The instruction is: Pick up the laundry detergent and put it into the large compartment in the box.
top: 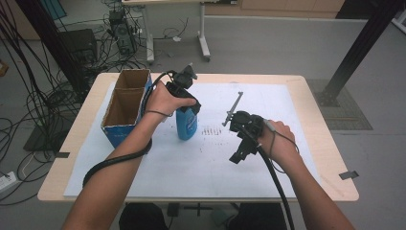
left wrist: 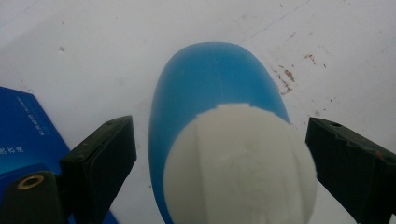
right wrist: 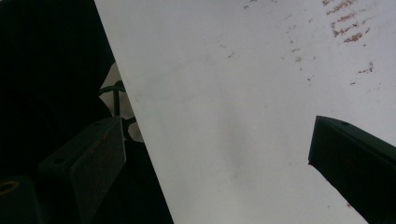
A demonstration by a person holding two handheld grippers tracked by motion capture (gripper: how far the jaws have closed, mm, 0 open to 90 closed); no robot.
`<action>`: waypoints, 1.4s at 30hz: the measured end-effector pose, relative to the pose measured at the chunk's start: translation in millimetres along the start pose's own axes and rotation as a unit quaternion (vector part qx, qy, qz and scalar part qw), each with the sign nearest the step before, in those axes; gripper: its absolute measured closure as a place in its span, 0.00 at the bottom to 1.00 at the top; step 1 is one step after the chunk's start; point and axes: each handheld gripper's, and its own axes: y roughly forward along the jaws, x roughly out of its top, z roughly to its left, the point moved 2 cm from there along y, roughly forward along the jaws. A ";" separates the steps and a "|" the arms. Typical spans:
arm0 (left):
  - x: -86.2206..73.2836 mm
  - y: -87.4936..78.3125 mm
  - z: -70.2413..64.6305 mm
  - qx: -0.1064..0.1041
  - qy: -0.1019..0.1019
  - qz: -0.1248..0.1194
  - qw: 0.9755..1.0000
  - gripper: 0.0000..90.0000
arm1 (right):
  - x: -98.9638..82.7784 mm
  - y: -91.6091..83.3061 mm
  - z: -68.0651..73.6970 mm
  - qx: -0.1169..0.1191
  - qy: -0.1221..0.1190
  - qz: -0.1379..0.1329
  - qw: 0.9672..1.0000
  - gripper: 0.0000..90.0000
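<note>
wooden table [top: 313, 139] under a big white paper sheet [top: 210, 163], grey floor and a mess of cables behind it. blue bottle [top: 186, 122] standing upright on the sheet, near the middle-left, just beside the open cardboard box [top: 125, 103] with the blue sides. can't tell if bottle and box actually touch.

left gripper [top: 184, 81] sitting right over the bottle top, held from above by the left hand [top: 168, 99]. from the left gripper view: looking straight down on the bottle's white cap [left wrist: 240, 163], jaws spread wide on either side of it, a visible gap on both sides, so not squeezing anything. blue corner of the box peeking in at the lower left there.

right gripper [top: 242, 132] off to the right of the bottle, well apart from it, held in the right hand [top: 282, 141] above the sheet. in the right gripper view: jaws spread wide too, nothing between them, just white paper with some small reddish-brown marks [right wrist: 348, 23] and the sheet's edge running against something dark on the left.

same reddish marks [top: 210, 130] on the sheet between bottle and right gripper in the high view.
</note>
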 end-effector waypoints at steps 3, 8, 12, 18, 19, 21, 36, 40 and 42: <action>-0.4 -0.7 0.9 0.001 0.000 0.001 1.000 0.11 | 0.1 -0.3 -0.1 -0.001 -0.001 0.000 1.000 0.04; -0.6 -0.3 0.8 0.000 0.000 0.000 1.000 0.11 | 0.0 -0.1 -0.1 -0.001 -0.001 0.000 1.000 0.04; 0.4 -0.9 0.5 0.001 0.000 -0.001 1.000 0.11 | 0.0 0.2 -0.6 0.000 -0.002 0.000 1.000 0.04; 1.3 -2.0 0.1 -0.001 0.000 -0.003 1.000 0.11 | -0.6 -0.6 -1.1 0.000 0.001 0.000 1.000 0.04; 1.3 -2.0 -0.4 -0.002 0.000 -0.002 1.000 0.11 | -0.6 -0.6 -1.1 0.000 0.001 0.000 1.000 0.04; 1.3 -1.7 -1.1 -0.003 0.001 -0.003 1.000 0.11 | -0.7 -0.5 -1.1 0.000 0.000 0.000 1.000 0.04; 1.7 -2.1 -2.4 -0.002 0.001 -0.002 1.000 0.11 | -0.5 -1.1 -0.5 -0.003 -0.002 -0.001 1.000 0.04; 1.6 -2.0 -2.6 -0.002 0.000 -0.001 1.000 0.11 | -0.4 -1.5 -0.4 -0.004 -0.002 -0.001 1.000 0.04; 1.7 -2.3 -2.3 -0.001 -0.001 -0.002 1.000 0.11 | -0.5 -1.7 -0.2 -0.004 0.000 -0.004 1.000 0.04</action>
